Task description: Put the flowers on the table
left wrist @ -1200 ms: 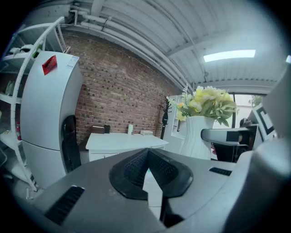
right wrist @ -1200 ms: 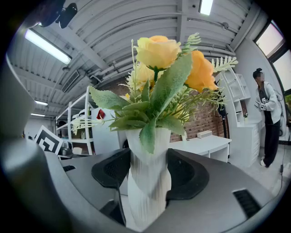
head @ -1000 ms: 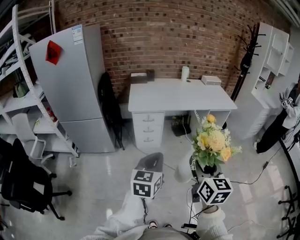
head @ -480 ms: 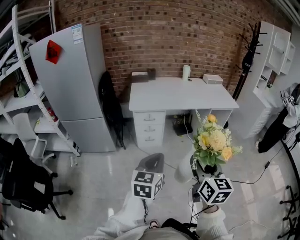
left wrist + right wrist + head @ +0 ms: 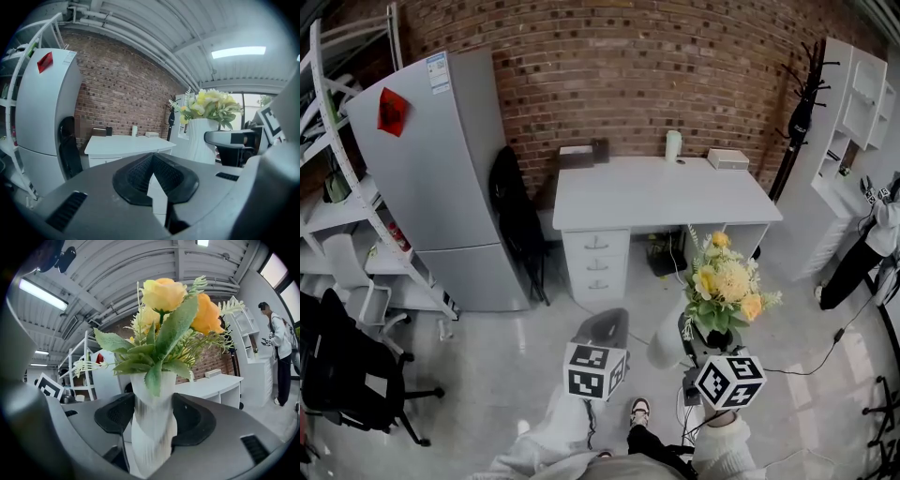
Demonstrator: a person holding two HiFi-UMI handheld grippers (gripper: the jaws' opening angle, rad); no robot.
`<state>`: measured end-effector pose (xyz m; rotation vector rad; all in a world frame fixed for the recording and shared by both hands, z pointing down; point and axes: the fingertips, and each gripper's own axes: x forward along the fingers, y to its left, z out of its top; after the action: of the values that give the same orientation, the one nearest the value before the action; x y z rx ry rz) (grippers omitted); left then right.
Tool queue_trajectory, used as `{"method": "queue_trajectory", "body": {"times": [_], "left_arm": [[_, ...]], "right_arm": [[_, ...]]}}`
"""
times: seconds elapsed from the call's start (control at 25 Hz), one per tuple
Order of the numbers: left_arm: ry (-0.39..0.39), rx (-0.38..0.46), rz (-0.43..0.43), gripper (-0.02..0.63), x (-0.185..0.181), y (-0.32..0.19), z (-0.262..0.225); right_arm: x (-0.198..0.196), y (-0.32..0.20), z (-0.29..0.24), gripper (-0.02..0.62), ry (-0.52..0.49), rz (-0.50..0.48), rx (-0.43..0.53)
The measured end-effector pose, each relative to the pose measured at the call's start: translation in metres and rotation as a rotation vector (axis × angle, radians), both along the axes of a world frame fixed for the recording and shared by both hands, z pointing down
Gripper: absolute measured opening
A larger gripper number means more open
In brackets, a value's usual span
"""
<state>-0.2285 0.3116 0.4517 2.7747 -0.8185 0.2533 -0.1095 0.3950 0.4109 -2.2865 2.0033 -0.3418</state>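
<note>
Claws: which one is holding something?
The right claw: it's shut on the white vase of yellow flowers. The left claw is shut and empty.

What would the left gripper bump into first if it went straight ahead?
The left gripper would probably meet the white desk first; nothing shows between, though depth is unclear.

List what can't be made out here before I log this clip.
- Vase base: right gripper view, hidden behind the right gripper, whose jaws clamp it.
- Fridge label: head view, print too small to read.
- Small items at the back of the desk: head view, too small to identify.
- Person: head view, cut off by the right edge.
</note>
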Motion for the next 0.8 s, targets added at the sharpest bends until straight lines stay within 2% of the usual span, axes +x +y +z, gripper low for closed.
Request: {"method": "queue_trajectory", "body": {"times": [0.8], "left_arm": [[-0.013,-0.008,-0.065,0.006,0.150,-0.130,-0.008]], "right_arm": [[0.162,-0.136,-0.008,0.247,-0.013,-0.073,-0.016]]}}
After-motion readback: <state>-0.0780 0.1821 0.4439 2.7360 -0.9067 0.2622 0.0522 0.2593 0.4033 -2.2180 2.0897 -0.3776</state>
